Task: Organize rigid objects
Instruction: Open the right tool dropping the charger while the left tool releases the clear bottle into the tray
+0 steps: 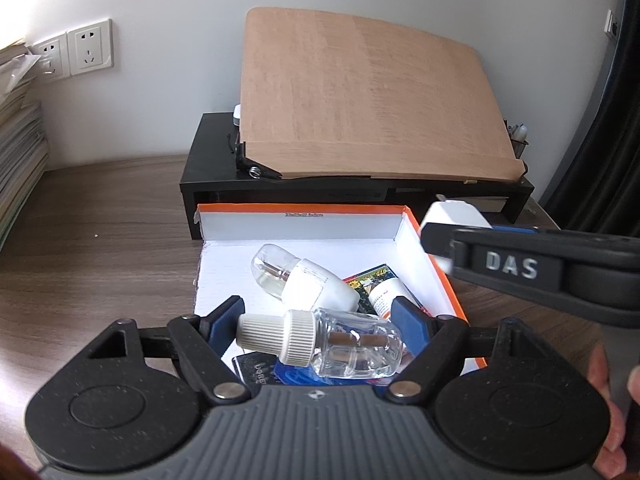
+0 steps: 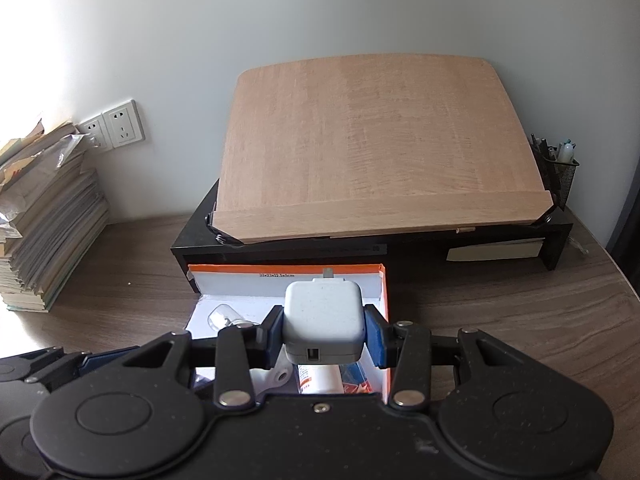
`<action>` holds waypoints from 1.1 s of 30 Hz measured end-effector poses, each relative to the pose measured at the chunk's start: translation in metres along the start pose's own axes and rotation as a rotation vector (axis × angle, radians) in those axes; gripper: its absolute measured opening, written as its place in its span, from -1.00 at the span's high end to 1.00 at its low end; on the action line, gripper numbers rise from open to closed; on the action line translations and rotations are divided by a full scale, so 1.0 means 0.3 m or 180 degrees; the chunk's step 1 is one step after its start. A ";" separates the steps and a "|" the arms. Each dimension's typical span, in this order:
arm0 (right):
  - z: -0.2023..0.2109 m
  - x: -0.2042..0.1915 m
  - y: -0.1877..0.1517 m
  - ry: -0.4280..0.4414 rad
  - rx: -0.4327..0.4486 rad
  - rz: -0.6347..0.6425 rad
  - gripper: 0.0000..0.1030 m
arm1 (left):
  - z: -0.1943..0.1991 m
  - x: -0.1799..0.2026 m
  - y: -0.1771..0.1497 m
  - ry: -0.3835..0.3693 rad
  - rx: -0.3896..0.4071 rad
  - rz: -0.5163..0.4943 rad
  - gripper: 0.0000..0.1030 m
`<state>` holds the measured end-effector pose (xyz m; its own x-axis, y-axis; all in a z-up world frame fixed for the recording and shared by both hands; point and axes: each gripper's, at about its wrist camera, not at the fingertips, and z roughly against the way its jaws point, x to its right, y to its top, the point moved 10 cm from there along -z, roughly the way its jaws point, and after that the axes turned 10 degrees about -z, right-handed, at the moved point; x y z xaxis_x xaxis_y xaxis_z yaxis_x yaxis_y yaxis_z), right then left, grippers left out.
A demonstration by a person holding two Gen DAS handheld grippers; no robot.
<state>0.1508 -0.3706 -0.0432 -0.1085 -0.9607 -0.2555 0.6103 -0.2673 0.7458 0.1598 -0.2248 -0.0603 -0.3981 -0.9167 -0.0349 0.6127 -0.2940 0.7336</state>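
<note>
Lying crosswise between the left gripper's (image 1: 318, 316) clamping pads, a clear glass bottle (image 1: 340, 340) points its ribbed cap leftward; the right gripper (image 2: 324, 334) squeezes a smooth, rounded white charger (image 2: 324, 320).

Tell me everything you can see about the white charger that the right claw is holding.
The charger is a small, squarish white block with rounded corners, plastic by its look, faintly speckled. One USB port faces the camera on its lower edge, and a metal tab sticks out at the far end. The right claw is shut on it, one blue pad pressing each side. It hangs level above the orange-rimmed box, touching nothing else. In the left view it shows over the box's right wall.
</note>
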 end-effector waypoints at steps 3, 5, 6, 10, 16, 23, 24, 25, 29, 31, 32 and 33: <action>-0.018 -0.007 0.018 -0.0012 0.0040 0.0021 0.00 | -0.007 0.015 0.004 -0.0039 0.0009 -0.0017 -0.59; -0.027 -0.009 0.036 -0.0016 0.0110 0.0060 -0.01 | -0.011 0.029 0.008 -0.0056 0.0033 -0.0061 -0.59; -0.031 -0.007 0.042 -0.0031 0.0131 0.0079 -0.03 | -0.013 0.036 0.008 -0.0059 0.0038 -0.0086 -0.59; 0.002 0.018 0.052 -0.0066 0.0197 0.0069 -0.17 | -0.016 0.051 0.004 -0.0129 0.0040 -0.0091 -0.59; 0.104 0.076 0.028 -0.0191 0.0277 -0.0033 -0.25 | -0.007 0.074 0.012 -0.0249 0.0072 -0.0073 -0.72; 0.238 0.095 -0.025 -0.0294 0.0306 -0.0058 -0.42 | 0.066 0.058 -0.008 -0.0186 0.0046 0.0021 -0.88; 0.258 0.096 -0.034 -0.0305 0.0313 -0.0055 -0.45 | 0.085 0.053 -0.014 -0.0156 0.0042 0.0025 -0.92; 0.279 0.099 -0.045 -0.0317 0.0317 -0.0072 -0.52 | 0.103 0.048 -0.022 -0.0108 0.0021 0.0020 -0.93; 0.355 0.099 -0.100 -0.0211 0.0256 -0.0174 -0.57 | 0.185 0.037 -0.074 0.0009 -0.0104 0.0024 -1.00; 0.390 0.098 -0.137 -0.0204 0.0209 -0.0161 -0.57 | 0.229 0.027 -0.107 0.0073 -0.0131 0.0069 -1.00; 0.407 0.098 -0.159 -0.0219 0.0187 -0.0139 -0.58 | 0.249 0.024 -0.125 0.0090 -0.0150 0.0117 -1.00; 0.422 0.098 -0.183 -0.0227 0.0158 -0.0128 -0.59 | 0.266 0.020 -0.144 0.0094 -0.0176 0.0163 -1.00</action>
<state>0.0149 -0.3937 -0.0136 -0.1889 -0.9515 -0.2428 0.5648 -0.3076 0.7658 0.0765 -0.1961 -0.0381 -0.3454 -0.9383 -0.0188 0.6688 -0.2601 0.6965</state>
